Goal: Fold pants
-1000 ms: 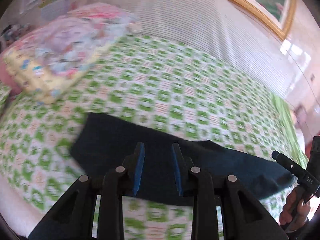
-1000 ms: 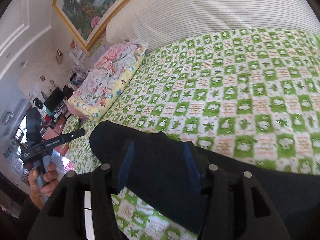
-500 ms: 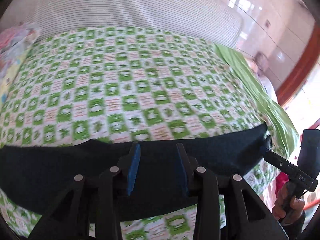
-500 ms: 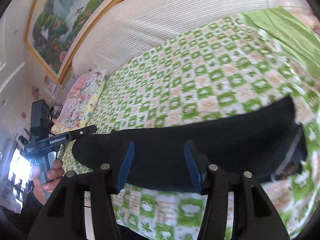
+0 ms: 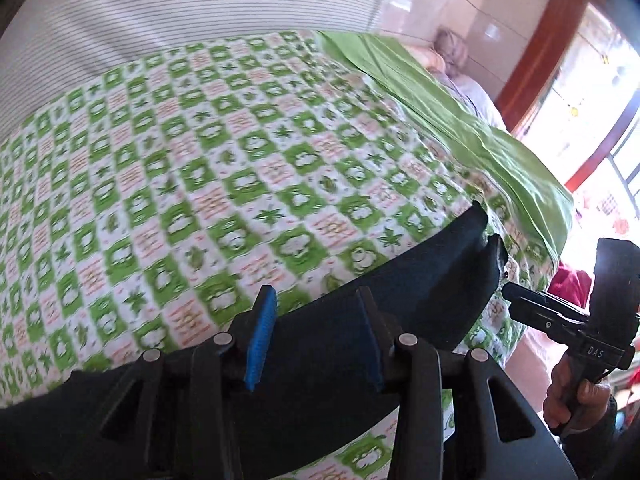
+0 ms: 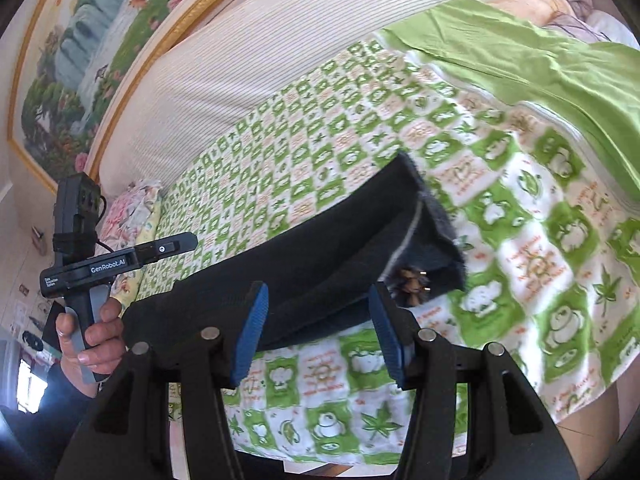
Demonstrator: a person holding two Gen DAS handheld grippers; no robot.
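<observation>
Dark navy pants (image 5: pixel 420 292) lie flat as a long strip near the front edge of a bed with a green and white patterned sheet (image 5: pixel 240 160). In the right wrist view the pants (image 6: pixel 320 256) end at the waistband (image 6: pixel 432 236), which gapes open to the right. My left gripper (image 5: pixel 316 332) is open and empty, hovering over the middle of the pants. My right gripper (image 6: pixel 320 324) is open and empty, just in front of the pants near the waistband end. Each gripper also shows in the other's view, the right one (image 5: pixel 560 320) and the left one (image 6: pixel 120 260).
A striped headboard cushion (image 6: pixel 260 60) runs along the far side of the bed. A plain green cloth (image 6: pixel 540 60) lies at the bed's right end. A floral pillow (image 6: pixel 128 216) sits far left. A framed painting (image 6: pixel 100 40) hangs above.
Both grippers have swung to the right along the pants, from the leg end toward the waistband end. Both stay open. The pants have not visibly moved.
</observation>
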